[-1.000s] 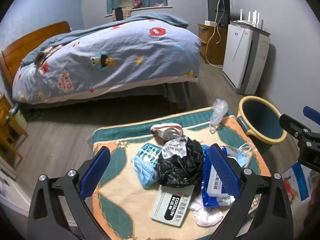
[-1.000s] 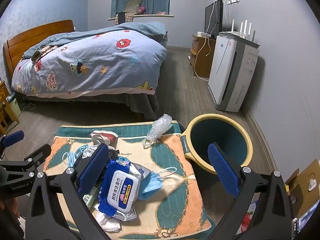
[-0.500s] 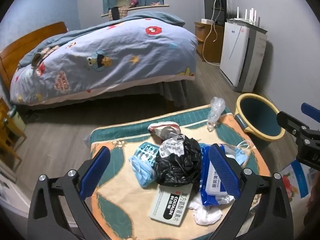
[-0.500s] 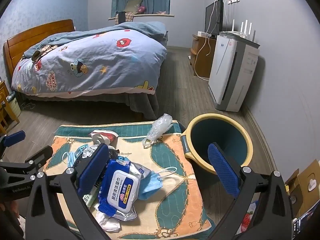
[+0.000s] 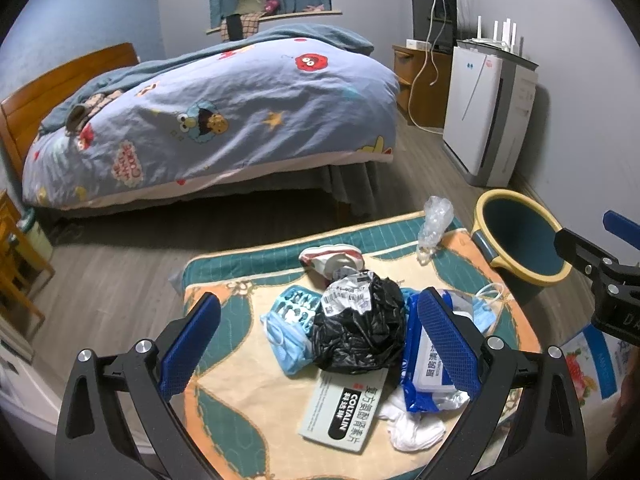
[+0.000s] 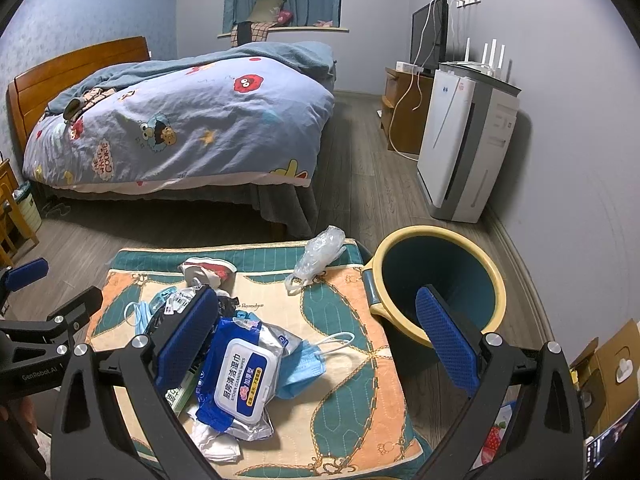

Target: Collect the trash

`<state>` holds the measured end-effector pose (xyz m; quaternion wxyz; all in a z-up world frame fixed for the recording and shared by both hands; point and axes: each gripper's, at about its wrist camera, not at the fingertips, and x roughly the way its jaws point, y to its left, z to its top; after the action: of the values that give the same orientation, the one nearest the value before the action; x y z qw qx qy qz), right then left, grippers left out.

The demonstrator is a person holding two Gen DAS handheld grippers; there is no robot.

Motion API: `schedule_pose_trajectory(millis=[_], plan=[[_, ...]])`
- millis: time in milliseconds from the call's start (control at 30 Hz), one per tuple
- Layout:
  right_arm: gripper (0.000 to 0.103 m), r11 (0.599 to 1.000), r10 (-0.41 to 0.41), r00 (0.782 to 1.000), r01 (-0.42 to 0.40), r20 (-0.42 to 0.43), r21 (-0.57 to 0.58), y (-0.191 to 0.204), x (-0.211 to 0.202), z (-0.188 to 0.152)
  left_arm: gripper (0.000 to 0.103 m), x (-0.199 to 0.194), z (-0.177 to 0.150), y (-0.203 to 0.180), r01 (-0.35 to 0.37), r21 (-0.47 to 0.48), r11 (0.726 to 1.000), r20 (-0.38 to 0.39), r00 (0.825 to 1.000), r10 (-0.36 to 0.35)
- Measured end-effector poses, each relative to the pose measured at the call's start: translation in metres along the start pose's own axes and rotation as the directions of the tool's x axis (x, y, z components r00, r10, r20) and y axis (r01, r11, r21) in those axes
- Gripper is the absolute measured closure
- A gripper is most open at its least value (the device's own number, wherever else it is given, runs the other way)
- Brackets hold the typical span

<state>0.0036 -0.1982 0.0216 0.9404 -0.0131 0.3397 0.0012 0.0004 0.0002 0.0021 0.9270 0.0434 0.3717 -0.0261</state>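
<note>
Left gripper (image 5: 318,344): released, blue pads spread wide, nothing between them; it hangs above the near half of the mat, framing the heap of trash
Right gripper (image 6: 316,332): released too, pads wide apart and empty; it hangs over the mat's right edge, one pad above the heap, the other in front of the bin
Mat (image 5: 240,412): patterned in orange, teal and cream, lying on the grey wood floor; it carries all the trash
Medicine box (image 5: 344,416): flat, pale with a black label, nearest the mat's near edge; its far end is tucked under the black bag
White tissue (image 5: 416,428): crumpled, just beside the box toward the near right corner; touching the wipes pack
Wipes pack (image 6: 244,376): blue with a white lid, lying on the right side of the heap
Face mask (image 6: 304,364): blue, poking out from under the wipes pack toward the mat's right edge
Black bag (image 5: 360,328): crumpled, at the mat's middle, a white printed label on top
Blister tray (image 5: 298,310): light blue, just left of the black bag, resting on a second blue mask
Clear plastic bag (image 6: 320,256): apart from the heap, at the far right corner
Bin (image 6: 440,280): teal with a yellow rim, on the floor touching the mat's far right edge
Bed (image 6: 180,128): beyond the mat; cartoon duvet
</note>
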Motion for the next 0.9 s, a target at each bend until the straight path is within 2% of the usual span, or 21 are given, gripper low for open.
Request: schedule_pose_trajectory(millis=[900], plan=[[0.006, 1.0, -0.002, 1.0, 0.002, -0.003, -0.001, 0.0002, 0.0024, -0.0005, 0.005, -0.0004, 0.0001, 0.0005, 0.0, 0.0, 1.0, 0.001, 1.0, 0.0]])
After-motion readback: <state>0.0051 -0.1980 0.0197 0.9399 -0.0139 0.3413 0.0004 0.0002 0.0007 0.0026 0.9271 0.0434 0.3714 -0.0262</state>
